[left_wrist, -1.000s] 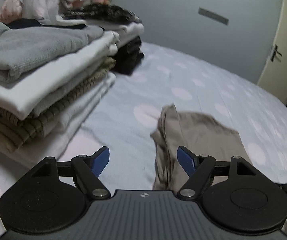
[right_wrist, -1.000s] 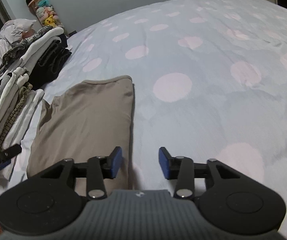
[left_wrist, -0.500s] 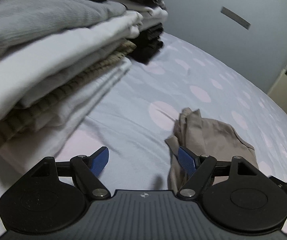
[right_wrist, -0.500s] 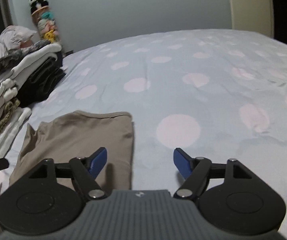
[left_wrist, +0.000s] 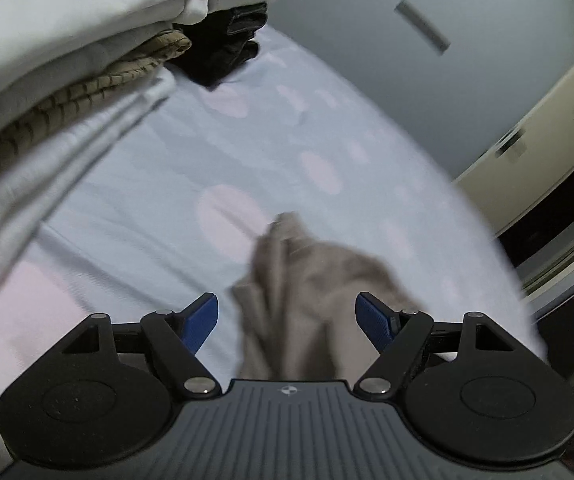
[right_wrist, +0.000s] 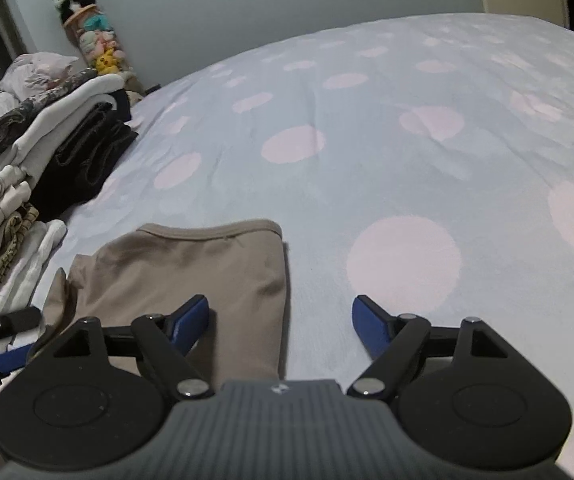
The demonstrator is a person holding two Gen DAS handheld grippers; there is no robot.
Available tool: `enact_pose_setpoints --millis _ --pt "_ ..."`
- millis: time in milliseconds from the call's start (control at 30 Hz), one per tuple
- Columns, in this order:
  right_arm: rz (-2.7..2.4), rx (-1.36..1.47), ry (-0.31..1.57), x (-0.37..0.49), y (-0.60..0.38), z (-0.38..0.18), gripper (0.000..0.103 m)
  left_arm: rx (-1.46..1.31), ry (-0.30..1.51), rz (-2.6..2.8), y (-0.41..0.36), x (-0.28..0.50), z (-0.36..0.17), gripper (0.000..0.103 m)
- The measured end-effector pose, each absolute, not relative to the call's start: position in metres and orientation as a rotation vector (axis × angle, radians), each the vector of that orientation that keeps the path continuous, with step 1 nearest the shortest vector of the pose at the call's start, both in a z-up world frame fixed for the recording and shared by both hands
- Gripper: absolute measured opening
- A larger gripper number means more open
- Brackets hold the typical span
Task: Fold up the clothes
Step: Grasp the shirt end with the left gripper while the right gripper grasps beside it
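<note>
A folded tan garment (right_wrist: 191, 264) lies on the dotted bedsheet (right_wrist: 367, 140). In the left wrist view the tan garment (left_wrist: 307, 280) is blurred, its bunched near-left edge between my fingers. My left gripper (left_wrist: 287, 320) is open and empty, low over that edge. My right gripper (right_wrist: 281, 320) is open and empty, straddling the garment's near-right corner, with the left blue finger (right_wrist: 191, 322) over the cloth. The left gripper's tip (right_wrist: 11, 340) shows at the right wrist view's left edge.
A tall stack of folded clothes (left_wrist: 67, 60) stands close on the left, with a dark folded pile (right_wrist: 87, 160) behind it. Plush toys (right_wrist: 87, 32) stand by the wall. A door (left_wrist: 527, 140) is at the far right. The bed's right half is bare sheet.
The left gripper swung right and lower, now centred over the garment's bunched edge, and tilted. The right gripper opened wider from a second ago and moved slightly closer over the garment's corner.
</note>
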State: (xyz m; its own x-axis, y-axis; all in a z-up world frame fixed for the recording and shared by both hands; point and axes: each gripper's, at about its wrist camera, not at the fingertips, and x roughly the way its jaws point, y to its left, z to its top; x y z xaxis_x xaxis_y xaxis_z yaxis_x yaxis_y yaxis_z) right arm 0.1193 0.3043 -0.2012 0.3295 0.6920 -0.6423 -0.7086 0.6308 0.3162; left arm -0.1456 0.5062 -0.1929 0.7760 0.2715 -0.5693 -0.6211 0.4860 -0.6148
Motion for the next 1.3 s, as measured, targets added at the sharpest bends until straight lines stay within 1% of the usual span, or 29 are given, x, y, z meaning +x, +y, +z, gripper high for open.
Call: enact_pose_setpoints --millis 133,300,367,433,467,500,533,567,600,633,667,733,767,833,900,1100,1300 --pt "0.957 -0.016 0.815 0.121 0.31 -0.205 0.082 -0.954 0.516 0.544 0.513 -0.133 -0.205 0.089" --pt "1.004 -0.029 0.806 0.122 0.319 -0.209 0.08 -0.964 0.534 0.539 0.524 -0.117 -0.213 0.089" --pt "1.015 -0.034 0.803 0.122 0.323 -0.21 0.076 -0.959 0.535 0.527 0.527 -0.109 -0.214 0.089" --pt "1.022 -0.04 0.795 0.123 0.326 -0.212 0.075 -0.95 0.533 0.518 0.53 -0.101 -0.216 0.089" --pt "1.024 -0.042 0.79 0.123 0.328 -0.212 0.069 -0.941 0.53 0.519 0.53 -0.1 -0.216 0.089" --pt "1.022 -0.05 0.783 0.124 0.329 -0.213 0.065 -0.934 0.527 0.524 0.53 -0.099 -0.217 0.084" --pt "1.021 -0.052 0.78 0.124 0.33 -0.213 0.058 -0.928 0.524 0.53 0.53 -0.099 -0.217 0.075" --pt "1.021 -0.053 0.778 0.125 0.331 -0.213 0.049 -0.923 0.523 0.542 0.53 -0.1 -0.218 0.07" --pt "1.021 -0.053 0.776 0.125 0.332 -0.213 0.045 -0.922 0.521 0.551 0.532 -0.101 -0.218 0.058" --pt "1.027 -0.049 0.78 0.127 0.333 -0.213 0.036 -0.924 0.521 0.561 0.533 -0.102 -0.22 0.047" --pt "1.038 -0.044 0.787 0.127 0.334 -0.212 0.024 -0.925 0.52 0.57 0.534 -0.103 -0.221 0.042" --pt "1.066 -0.042 0.8 0.126 0.336 -0.21 0.012 -0.926 0.514 0.58 0.534 -0.104 -0.222 0.031" --pt "1.068 -0.05 0.796 0.124 0.337 -0.208 0.01 -0.917 0.512 0.585 0.532 -0.105 -0.221 0.028" --pt "1.066 -0.071 0.781 0.118 0.339 -0.203 0.009 -0.895 0.507 0.595 0.526 -0.105 -0.219 0.02" --pt "1.065 -0.079 0.755 0.112 0.339 -0.194 0.008 -0.855 0.488 0.605 0.518 -0.108 -0.212 0.017" --pt "1.085 -0.107 0.596 0.079 0.331 -0.144 0.007 -0.774 0.392 0.616 0.496 -0.126 -0.174 0.014" --pt "1.11 -0.138 0.435 0.031 0.307 -0.098 0.007 -0.761 0.27 0.646 0.474 -0.163 -0.138 0.013"
